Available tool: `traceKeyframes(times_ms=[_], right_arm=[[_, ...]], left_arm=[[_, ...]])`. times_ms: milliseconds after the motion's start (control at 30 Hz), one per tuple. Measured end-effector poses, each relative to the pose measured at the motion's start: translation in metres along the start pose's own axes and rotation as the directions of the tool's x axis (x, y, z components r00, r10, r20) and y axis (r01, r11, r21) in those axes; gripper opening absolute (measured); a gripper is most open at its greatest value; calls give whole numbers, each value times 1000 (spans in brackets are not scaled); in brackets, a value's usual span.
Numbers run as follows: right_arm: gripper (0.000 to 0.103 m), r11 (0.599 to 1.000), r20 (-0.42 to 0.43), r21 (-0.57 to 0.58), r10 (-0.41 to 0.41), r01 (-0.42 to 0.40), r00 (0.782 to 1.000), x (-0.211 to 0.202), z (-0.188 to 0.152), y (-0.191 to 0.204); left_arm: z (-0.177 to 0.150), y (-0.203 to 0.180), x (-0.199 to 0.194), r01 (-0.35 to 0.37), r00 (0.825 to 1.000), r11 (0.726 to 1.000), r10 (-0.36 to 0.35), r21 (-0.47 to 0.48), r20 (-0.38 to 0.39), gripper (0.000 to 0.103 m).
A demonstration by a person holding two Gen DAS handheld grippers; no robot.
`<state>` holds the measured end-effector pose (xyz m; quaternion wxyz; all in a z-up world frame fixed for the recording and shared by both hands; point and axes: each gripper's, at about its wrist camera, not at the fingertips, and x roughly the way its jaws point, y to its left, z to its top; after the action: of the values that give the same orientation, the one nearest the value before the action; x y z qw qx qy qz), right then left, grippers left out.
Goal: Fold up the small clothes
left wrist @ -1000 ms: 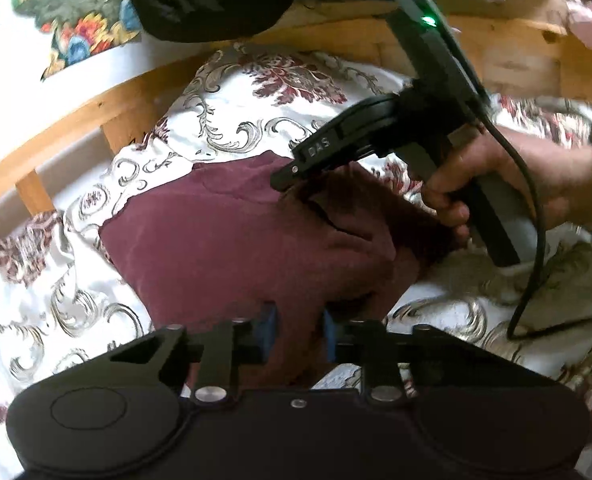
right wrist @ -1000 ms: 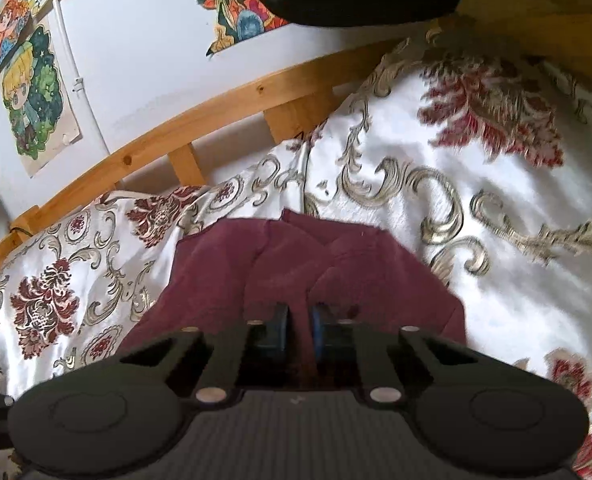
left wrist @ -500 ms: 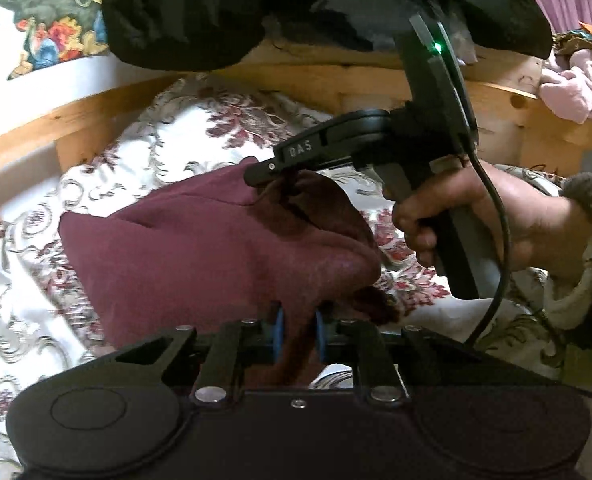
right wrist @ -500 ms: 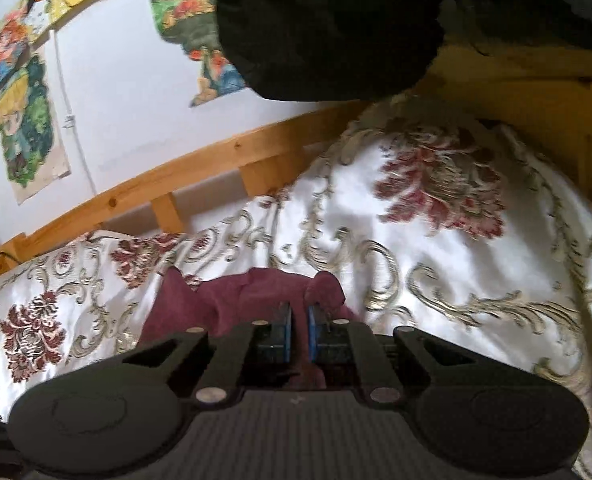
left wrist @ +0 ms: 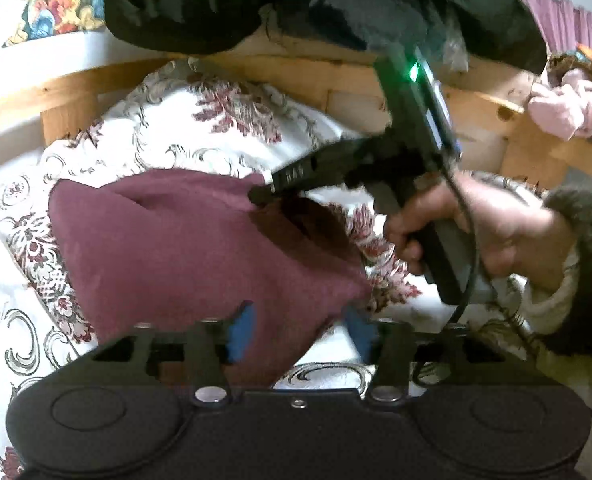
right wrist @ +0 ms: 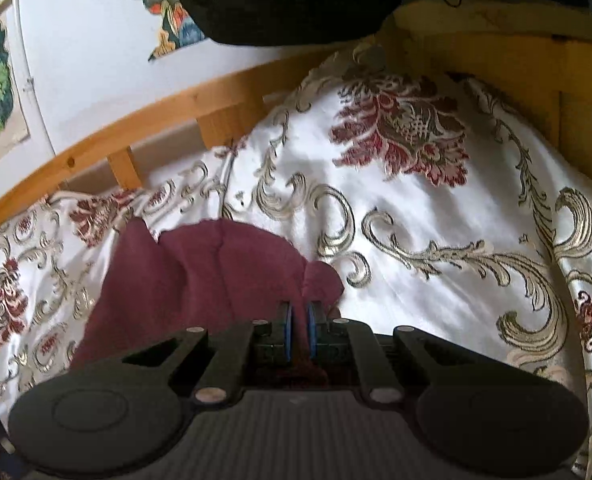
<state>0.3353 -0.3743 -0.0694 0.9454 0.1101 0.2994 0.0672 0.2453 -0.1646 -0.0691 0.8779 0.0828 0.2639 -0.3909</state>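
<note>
My left claw has just been opening, and its pads stand wide, with the dark red cloth loose between them on the bed. My right claw pinches a cloth edge, I think to keep the fold. The claws hide the near edge.

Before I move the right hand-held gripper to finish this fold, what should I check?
1. Left hand-held gripper released: ok. Its jaws have just been opening; the dark red fleece garment lies between the pads, unpinched.
2. Right hand-held gripper holding: ok, shut on a garment fold.
3. Garment resting on the white floral bedspread: ok.
4. Edges aligned: cannot tell, the far layers are bunched.
5. Black cable clear of the garment: ok, it hangs beside the right hand.
</note>
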Motion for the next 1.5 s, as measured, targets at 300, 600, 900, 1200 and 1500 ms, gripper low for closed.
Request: traceKeyframes(times_ms=[300, 600, 900, 1200, 1500], right_arm=[[56, 976, -24, 214, 57, -50, 998, 6, -9, -29], [97, 996, 42, 79, 38, -41, 998, 13, -9, -1], [102, 1000, -11, 12, -10, 10, 1000, 22, -23, 7], [102, 1000, -6, -1, -18, 18, 1000, 22, -24, 8], [103, 995, 253, -75, -44, 65, 966, 0, -7, 24]], left_arm=[[-7, 29, -25, -157, 985, 972, 166, -173, 40, 99], [-13, 61, -29, -288, 956, 897, 288, -335, -51, 101], [-30, 72, -4, -298, 948, 874, 223, -383, -227, 102], [-33, 75, 0, -301, 945, 858, 208, -416, -254, 102], [-34, 76, 2, -303, 942, 856, 203, -419, -267, 102]])
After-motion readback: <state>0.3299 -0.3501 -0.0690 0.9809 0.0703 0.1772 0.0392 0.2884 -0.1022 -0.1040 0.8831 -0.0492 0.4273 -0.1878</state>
